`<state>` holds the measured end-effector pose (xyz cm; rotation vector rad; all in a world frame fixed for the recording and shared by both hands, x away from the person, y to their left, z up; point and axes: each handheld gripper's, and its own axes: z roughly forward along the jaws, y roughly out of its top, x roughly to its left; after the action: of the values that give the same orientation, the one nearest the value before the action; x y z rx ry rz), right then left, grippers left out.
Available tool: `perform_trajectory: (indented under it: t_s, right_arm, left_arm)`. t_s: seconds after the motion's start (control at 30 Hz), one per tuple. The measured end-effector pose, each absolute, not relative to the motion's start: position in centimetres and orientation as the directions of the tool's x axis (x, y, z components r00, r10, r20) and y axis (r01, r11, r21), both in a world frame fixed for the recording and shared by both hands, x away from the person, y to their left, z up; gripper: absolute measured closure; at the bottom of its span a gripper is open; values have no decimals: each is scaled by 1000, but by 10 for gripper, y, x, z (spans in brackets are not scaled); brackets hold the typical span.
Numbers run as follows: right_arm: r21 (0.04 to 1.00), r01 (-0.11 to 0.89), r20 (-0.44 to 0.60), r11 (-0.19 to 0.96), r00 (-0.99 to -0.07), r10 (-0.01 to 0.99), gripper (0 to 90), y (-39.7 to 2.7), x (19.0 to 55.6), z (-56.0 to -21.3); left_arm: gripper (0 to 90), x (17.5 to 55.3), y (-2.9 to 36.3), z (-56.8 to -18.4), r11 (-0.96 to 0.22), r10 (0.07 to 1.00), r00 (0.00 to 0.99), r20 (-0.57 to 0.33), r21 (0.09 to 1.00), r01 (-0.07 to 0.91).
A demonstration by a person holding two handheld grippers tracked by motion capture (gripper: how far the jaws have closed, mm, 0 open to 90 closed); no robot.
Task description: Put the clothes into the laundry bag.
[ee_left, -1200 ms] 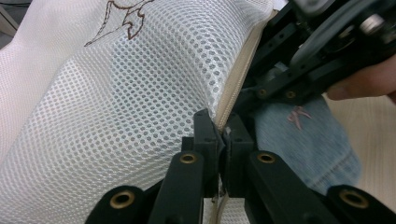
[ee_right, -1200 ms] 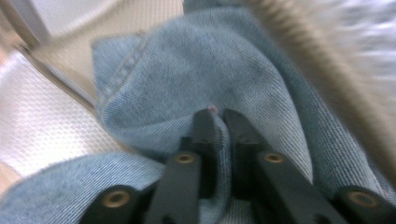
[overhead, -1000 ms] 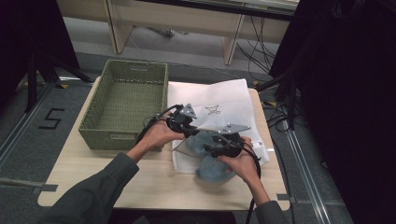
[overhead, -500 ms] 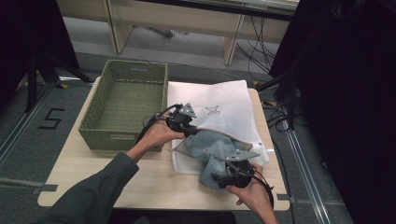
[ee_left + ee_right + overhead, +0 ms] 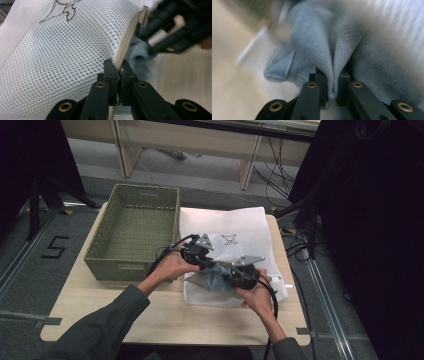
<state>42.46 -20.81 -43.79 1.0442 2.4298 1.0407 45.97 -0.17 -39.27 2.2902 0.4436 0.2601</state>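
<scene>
Dark grey-green sleeves; each black tool, left [image 5: 200, 256] and right [image 5: 235, 276], has brass-ringed jaw pivots, a grey three-cornered plate and a black cable.

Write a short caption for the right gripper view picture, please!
Right gripper pinching a fold of grey-blue cloth over white mesh bag.

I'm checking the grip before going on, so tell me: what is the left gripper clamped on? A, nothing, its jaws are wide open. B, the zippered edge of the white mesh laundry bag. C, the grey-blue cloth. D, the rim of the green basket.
B: in the left gripper view the left gripper is shut on the zipper edge of the white mesh bag, while the grey-blue cloth sits in the right gripper.
</scene>
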Motion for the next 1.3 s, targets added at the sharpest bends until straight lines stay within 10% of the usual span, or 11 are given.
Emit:
perform_trajectory:
  t_s: [0.7,1.3]
  right_arm:
    - [709,558,45,431,-646,762,849,-218,454,-460]
    - [726,538,29,428,-646,763,847,-213,451,-462]
  left_arm:
    - [731,417,33,-392,-555,467,879,92,805,211]
    - [466,386,23,-484,-628,468,881,63,726,282]
